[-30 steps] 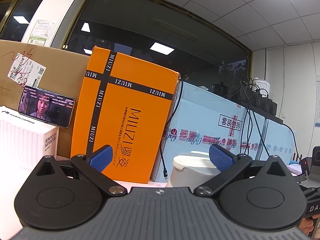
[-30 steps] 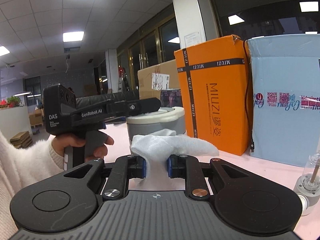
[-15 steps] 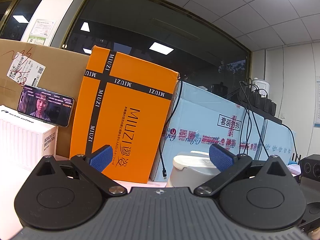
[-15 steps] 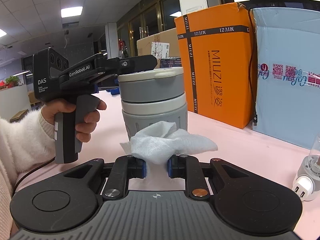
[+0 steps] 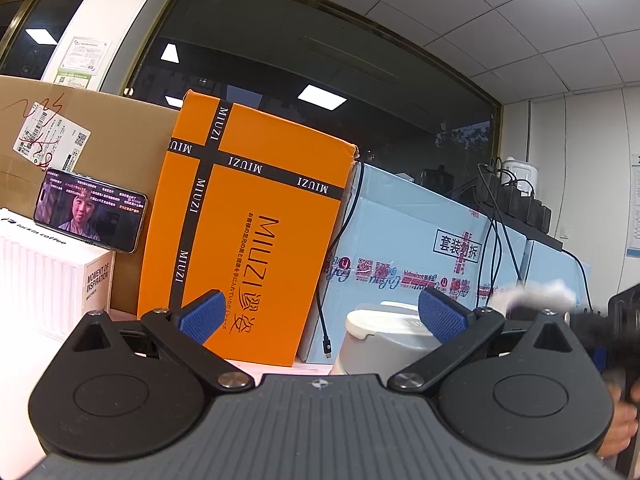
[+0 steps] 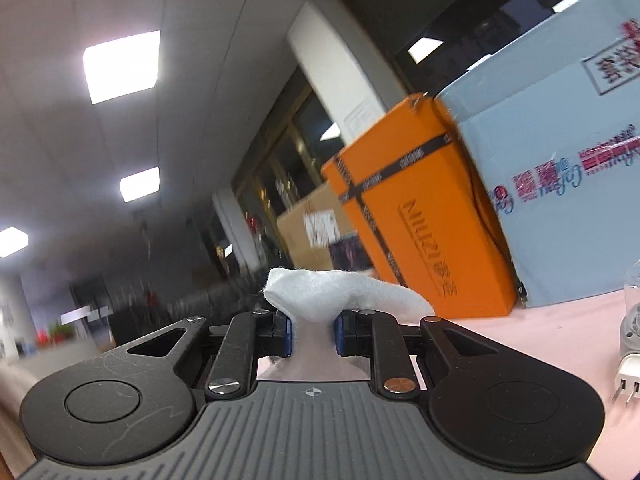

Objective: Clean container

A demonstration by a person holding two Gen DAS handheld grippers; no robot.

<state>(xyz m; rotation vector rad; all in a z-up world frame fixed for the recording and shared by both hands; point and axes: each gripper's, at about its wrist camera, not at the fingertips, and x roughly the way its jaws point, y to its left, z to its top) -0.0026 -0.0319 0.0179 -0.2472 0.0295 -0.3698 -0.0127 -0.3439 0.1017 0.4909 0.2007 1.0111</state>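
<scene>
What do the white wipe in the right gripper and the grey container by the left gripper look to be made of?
The wipe looks like soft nonwoven cloth or thick tissue: matte, fuzzy-edged, bunched where the right gripper pinches it. The container looks like moulded plastic: smooth, matte grey wall with an off-white lid and rounded edges, though coated metal cannot be ruled out. The left gripper stands open around it.

A wide dark window (image 5: 320, 92) fills the wall behind the table (image 6: 560, 328), and it reflects the ceiling lights. The ceiling (image 5: 500, 12) has white square panels with bright lamps (image 6: 122, 65). To the right stands a white wall (image 5: 592, 160).
</scene>
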